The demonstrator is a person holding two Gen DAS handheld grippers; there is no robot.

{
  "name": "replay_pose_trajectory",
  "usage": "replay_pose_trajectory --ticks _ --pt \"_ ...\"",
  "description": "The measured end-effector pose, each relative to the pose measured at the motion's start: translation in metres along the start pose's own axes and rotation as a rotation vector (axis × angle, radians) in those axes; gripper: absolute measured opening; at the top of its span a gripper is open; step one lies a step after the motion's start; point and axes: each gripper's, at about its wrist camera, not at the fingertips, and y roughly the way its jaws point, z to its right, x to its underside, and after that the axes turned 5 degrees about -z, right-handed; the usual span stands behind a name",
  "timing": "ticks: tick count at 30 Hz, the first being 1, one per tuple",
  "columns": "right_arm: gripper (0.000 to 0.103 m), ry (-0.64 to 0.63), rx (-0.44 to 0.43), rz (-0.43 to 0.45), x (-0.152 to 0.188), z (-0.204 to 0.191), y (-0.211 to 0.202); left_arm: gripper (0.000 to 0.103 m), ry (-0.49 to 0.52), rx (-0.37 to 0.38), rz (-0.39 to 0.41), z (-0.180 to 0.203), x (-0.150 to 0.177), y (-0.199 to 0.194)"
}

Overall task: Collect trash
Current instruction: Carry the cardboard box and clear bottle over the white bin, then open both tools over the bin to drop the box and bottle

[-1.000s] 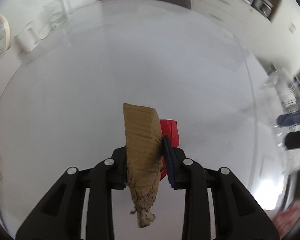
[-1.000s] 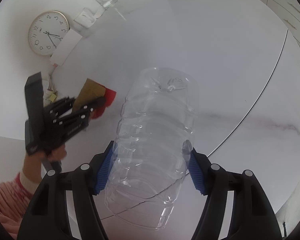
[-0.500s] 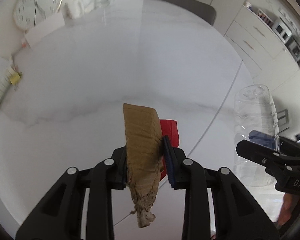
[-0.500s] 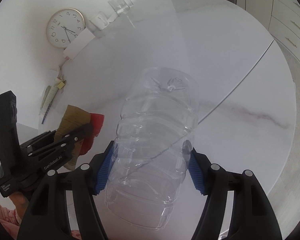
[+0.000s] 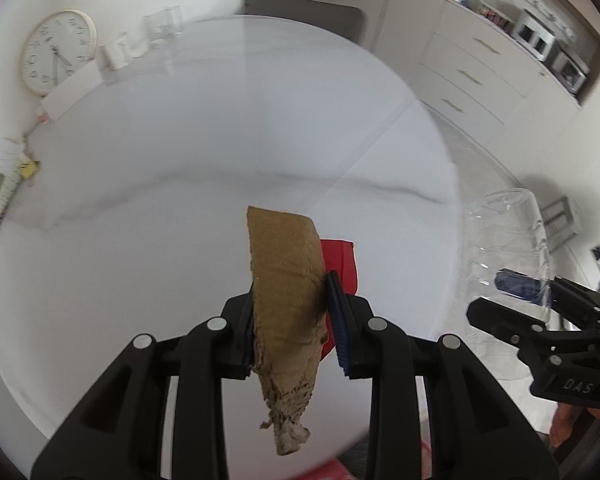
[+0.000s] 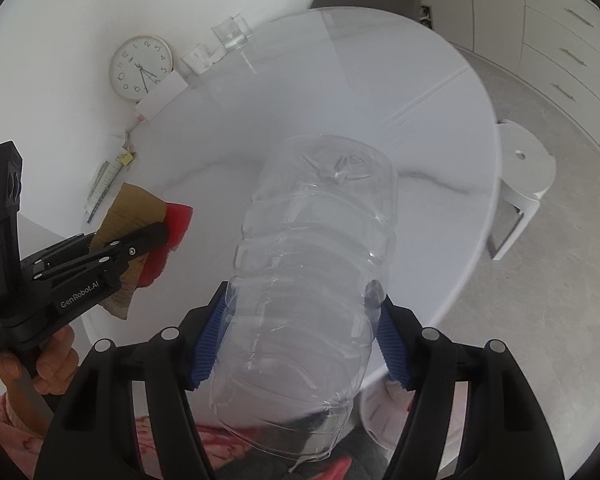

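Both tongs have drawn back from the table (image 5: pixel 180 160), left tongs (image 5: pixel 290 320) still clamping cardboard (image 5: pixel 286 280), right tongs (image 6: pixel 300 340) the bottle (image 6: pixel 312 260).

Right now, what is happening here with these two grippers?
A person is collecting trash with a handheld gripper in each hand. The left gripper is shut on a torn piece of brown cardboard together with a red scrap. The right gripper is clamped on a clear, empty plastic bottle. Both loads are held in the air above the near part of the round white table. No bin is visible in either view.
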Motion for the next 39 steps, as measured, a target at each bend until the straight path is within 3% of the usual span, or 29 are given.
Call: replay_pose_trajectory --ticks 9,16,19,21,25,28,32,39 --pt "0.068 -0.013 0.110 -0.036 0.090 0.086 -0.023 0.030 0.099 0.078 -0.016 0.104 0.044 0.001" --pt "0.068 -0.031 0.124 -0.125 0.134 0.117 0.018 0.030 0.149 0.045 -0.031 0.138 0.062 0.001" --pt "0.073 0.005 0.112 -0.180 0.147 0.134 0.050 0.031 0.166 0.029 -0.040 0.147 0.066 0.001" --pt "0.088 0.030 0.128 -0.211 0.150 0.144 0.067 0.031 0.185 0.027 -0.055 0.153 0.068 0.003" --pt "0.089 0.092 0.114 -0.225 0.161 0.159 0.068 0.031 0.250 0.033 -0.066 0.165 0.073 0.012" --pt "0.096 0.136 0.151 -0.185 0.169 0.171 0.046 0.031 0.329 0.041 -0.085 0.180 0.080 0.025" --pt "0.097 0.193 0.208 -0.145 0.180 0.188 0.012 0.032 0.449 0.094 -0.140 0.208 0.098 0.058" --pt "0.100 0.286 0.237 -0.131 0.207 0.223 -0.017 0.035 0.497 0.148 -0.277 0.238 0.123 0.143"
